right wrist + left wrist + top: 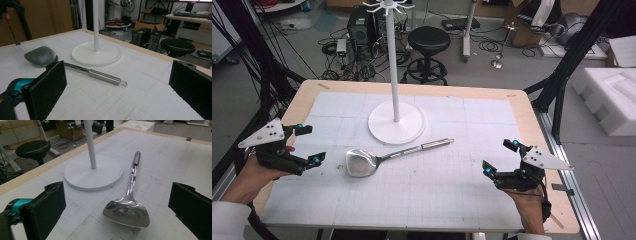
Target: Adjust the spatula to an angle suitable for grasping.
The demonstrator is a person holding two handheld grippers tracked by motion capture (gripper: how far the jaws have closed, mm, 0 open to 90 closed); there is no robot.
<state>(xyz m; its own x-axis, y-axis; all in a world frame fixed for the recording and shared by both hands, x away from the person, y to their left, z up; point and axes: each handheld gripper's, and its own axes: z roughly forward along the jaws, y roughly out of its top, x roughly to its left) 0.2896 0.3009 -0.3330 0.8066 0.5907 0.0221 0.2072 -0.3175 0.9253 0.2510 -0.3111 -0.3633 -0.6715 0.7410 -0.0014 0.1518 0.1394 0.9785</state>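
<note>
- High view: spatula [362, 162] lies flat on the tabletop [472, 195], centre of frame, blade lower left, handle running up-right, just below the stand base [396, 123]. Looks close to the base, contact unclear.
- Left hand-held gripper [310, 144], left edge of frame: jaws apart, empty, near the blade, not touching.
- Right hand-held gripper [501, 157], lower right: jaws apart, empty, well apart from the handle end.
- Left gripper view: blade [127, 212] sits low centre between the jaws, ahead of them.
- Right gripper view: handle end loop [122, 83] mid-frame.
- Judgement: pre-grasp step, nothing picked up yet. Hooks at stand top [388, 6] suggest hanging.
- Next: one gripper goes in low and clamps the thin handle; flat steel, may slip.
</note>
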